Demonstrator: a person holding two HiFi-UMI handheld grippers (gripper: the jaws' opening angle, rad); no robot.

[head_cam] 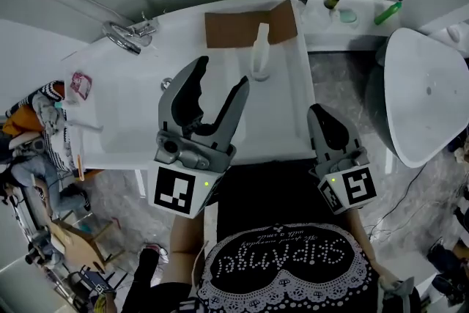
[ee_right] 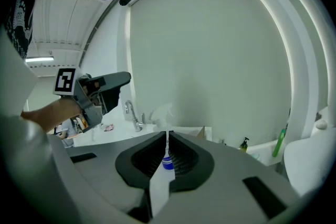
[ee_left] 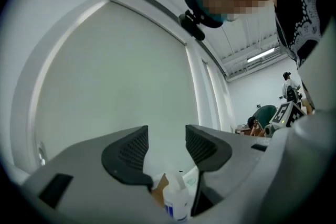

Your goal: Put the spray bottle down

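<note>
- The tongs, nearest first?
- Right gripper [head_cam: 316, 112] has its jaws together, nothing in them; left gripper [head_cam: 221, 74] gapes wide, empty
- And the spray bottle [head_cam: 259, 51]?
- Beyond both, upright on the white counter [head_cam: 132, 102], just beside the cardboard [head_cam: 233, 27]

Spray bottle [ee_left: 176, 198] lower part cut off, left gripper view bottom edge.
</note>
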